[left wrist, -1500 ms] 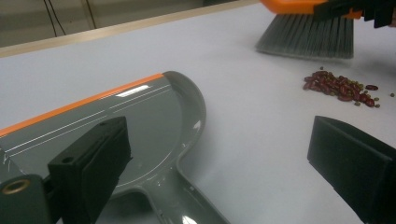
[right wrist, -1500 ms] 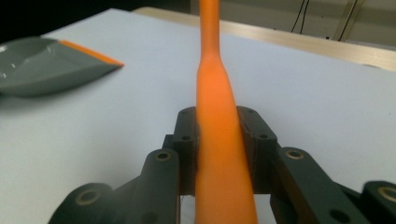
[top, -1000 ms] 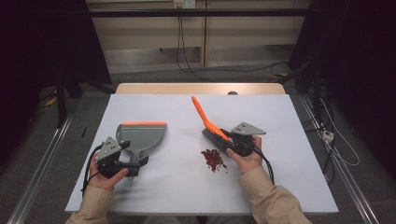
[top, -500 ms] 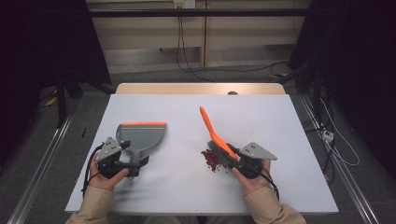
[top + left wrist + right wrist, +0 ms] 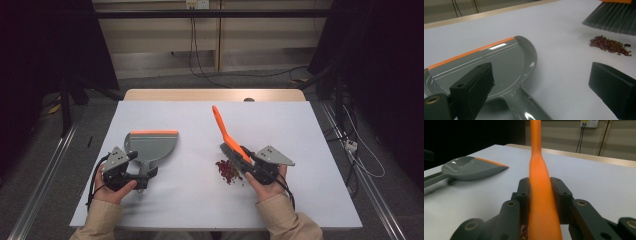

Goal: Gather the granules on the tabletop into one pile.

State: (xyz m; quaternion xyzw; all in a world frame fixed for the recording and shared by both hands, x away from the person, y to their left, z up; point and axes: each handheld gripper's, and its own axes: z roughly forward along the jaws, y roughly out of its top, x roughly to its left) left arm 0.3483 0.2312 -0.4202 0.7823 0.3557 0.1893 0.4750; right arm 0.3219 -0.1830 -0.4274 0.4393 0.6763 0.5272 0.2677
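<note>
A grey dustpan [image 5: 151,147] with an orange lip lies flat on the white table [image 5: 190,200], left of centre. My left gripper [image 5: 134,169] sits at its handle. In the left gripper view the gripper [image 5: 541,82] is open, the jaws wide apart on either side of the dustpan handle [image 5: 524,110] without touching it. My right gripper [image 5: 245,162] is shut on an orange hand brush [image 5: 223,127], with the jaws clamped on the handle [image 5: 540,187]. The brush's dark bristles [image 5: 231,150] hang just above a small pile of red beans [image 5: 227,170].
The table's wooden far edge [image 5: 215,94] borders a floor with cables. Bare white tabletop lies between the dustpan and the beans [image 5: 610,46]. A person's sleeves come in at the near edge.
My right gripper has drawn the brush toward the person and slightly right, bringing the bristles over the bean pile. The left gripper and the dustpan have stayed put.
</note>
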